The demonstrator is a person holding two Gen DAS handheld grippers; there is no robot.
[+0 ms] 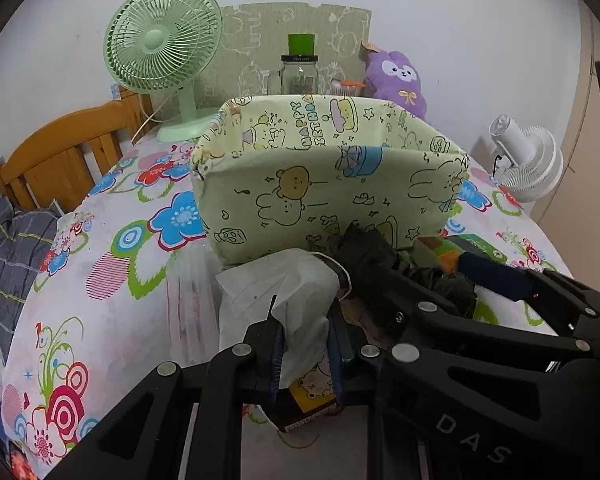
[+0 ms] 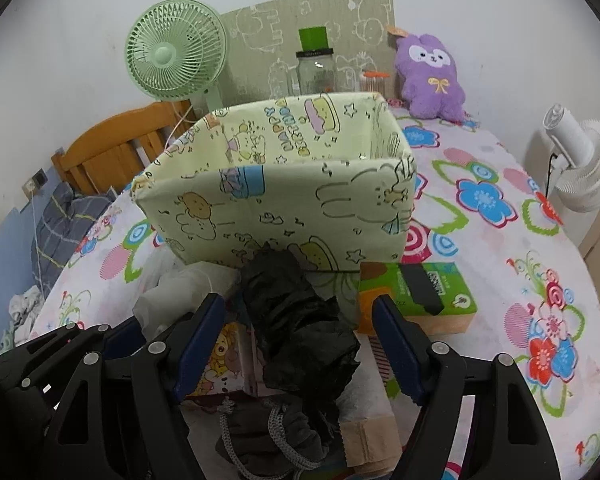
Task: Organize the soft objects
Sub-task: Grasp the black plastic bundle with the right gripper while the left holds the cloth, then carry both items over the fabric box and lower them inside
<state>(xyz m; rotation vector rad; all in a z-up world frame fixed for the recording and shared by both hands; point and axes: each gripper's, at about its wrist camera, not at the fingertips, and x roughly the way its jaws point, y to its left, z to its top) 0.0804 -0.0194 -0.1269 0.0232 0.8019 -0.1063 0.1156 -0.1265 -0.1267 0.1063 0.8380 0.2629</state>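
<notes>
A pale green fabric storage box [image 1: 324, 184] with cartoon prints stands open on the flowered bed [image 1: 112, 248]; it also shows in the right wrist view [image 2: 284, 204]. My left gripper [image 1: 306, 352] is shut on a white soft cloth [image 1: 284, 292] just in front of the box. My right gripper [image 2: 300, 340] is open, its jaws either side of a crumpled black cloth [image 2: 300, 320] without touching it. The right gripper's body [image 1: 500, 320] shows in the left wrist view beside the black cloth [image 1: 372, 252]. A purple plush [image 2: 428, 76] sits behind the box.
A green tissue pack [image 2: 432, 288] lies right of the black cloth, and a grey corded garment [image 2: 268, 432] lies below it. A green fan [image 1: 160, 48], a glass jar [image 1: 300, 72] and a white fan [image 2: 580, 160] stand at the back. A wooden headboard [image 1: 60, 152] is at left.
</notes>
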